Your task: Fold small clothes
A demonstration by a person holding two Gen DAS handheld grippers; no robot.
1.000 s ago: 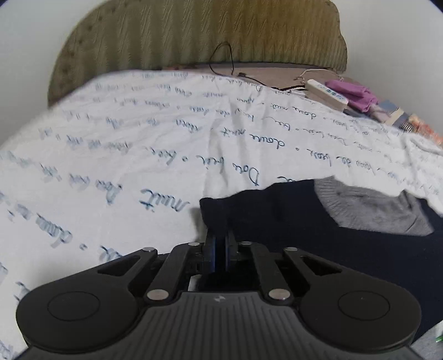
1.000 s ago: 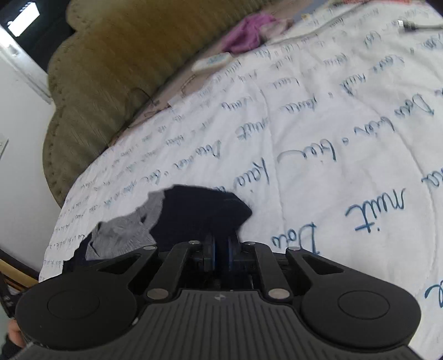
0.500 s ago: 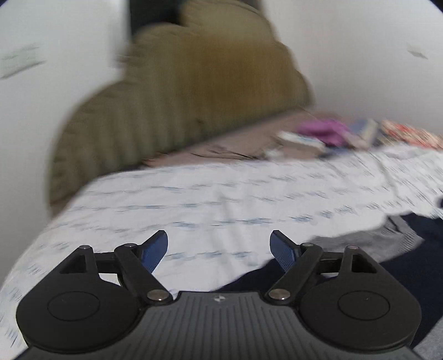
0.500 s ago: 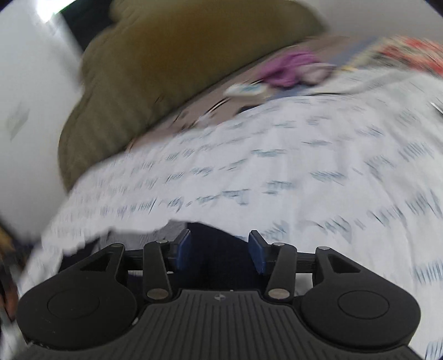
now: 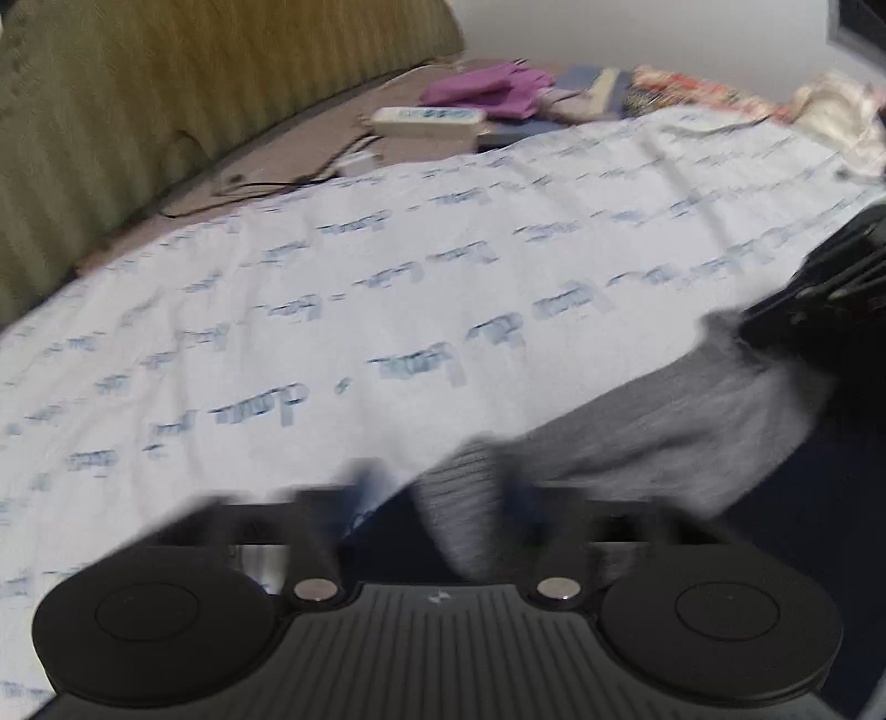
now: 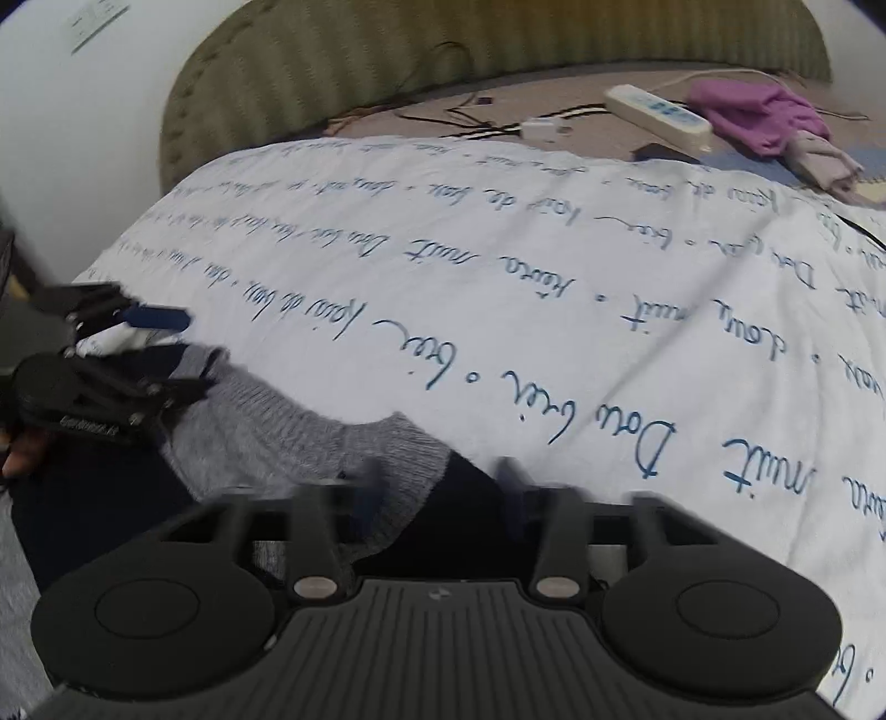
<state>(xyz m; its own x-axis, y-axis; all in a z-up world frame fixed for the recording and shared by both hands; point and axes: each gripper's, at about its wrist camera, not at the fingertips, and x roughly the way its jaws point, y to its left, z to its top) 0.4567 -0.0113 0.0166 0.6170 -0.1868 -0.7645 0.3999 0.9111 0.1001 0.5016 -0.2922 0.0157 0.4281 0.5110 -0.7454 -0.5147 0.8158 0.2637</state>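
The white quilt (image 6: 498, 249) carries lines of blue handwritten script. In the right wrist view "Dou" and "nuit" read clearly; in the left wrist view motion blur smears the writing past reading.

The dark navy garment with a grey knitted band (image 6: 310, 437) lies at the near edge of the quilt, under both grippers.

The right gripper (image 6: 437, 476) has just been closing. Its blurred fingers stand apart with the grey band's end and navy cloth between them.

The left gripper (image 5: 437, 487) has also just been closing. Its fingers stand apart around the band's other end.

Only the right wrist view shows the left gripper from the side, with unreadable white lettering on its body and a person's fingertips (image 6: 16, 448) behind it.

Beyond the quilt lie a white power strip (image 6: 656, 113) and a purple cloth (image 6: 758, 113), before an olive ribbed headboard (image 6: 498, 50).
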